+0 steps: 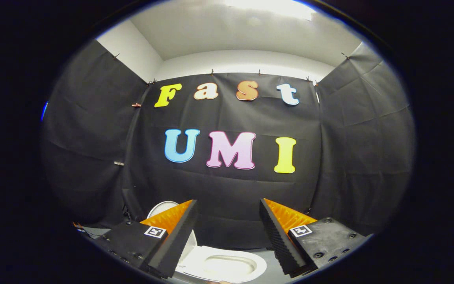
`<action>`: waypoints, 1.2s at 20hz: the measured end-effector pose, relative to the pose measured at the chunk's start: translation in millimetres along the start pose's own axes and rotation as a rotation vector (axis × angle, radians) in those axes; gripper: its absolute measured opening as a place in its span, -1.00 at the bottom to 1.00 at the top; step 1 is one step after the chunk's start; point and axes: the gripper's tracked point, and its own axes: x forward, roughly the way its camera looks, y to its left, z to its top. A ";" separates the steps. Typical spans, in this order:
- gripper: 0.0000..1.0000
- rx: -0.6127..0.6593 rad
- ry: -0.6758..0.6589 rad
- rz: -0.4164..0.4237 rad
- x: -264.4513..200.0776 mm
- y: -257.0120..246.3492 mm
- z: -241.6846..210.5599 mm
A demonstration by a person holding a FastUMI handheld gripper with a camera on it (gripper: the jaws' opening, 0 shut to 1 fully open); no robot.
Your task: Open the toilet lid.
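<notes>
Glossy porcelain under matt, creased cloth

The toilet bowl (221, 265) and its raised toilet lid (163, 206) are showing a smooth, shiny white finish; the booth's cloth wall (227, 189) is hanging matt and wrinkled; the gripper (229, 230), held apart with nothing between, is showing ridged inner pads (276, 232).

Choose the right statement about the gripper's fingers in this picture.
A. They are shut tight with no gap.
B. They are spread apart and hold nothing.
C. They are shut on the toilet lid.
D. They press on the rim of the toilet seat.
B: the gripper has a wide gap between its fingers with nothing in it, and the toilet seat lies lower, beyond them, its lid already raised.
</notes>
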 end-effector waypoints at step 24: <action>0.99 0.135 -0.012 0.067 -0.6 -48.7 15.4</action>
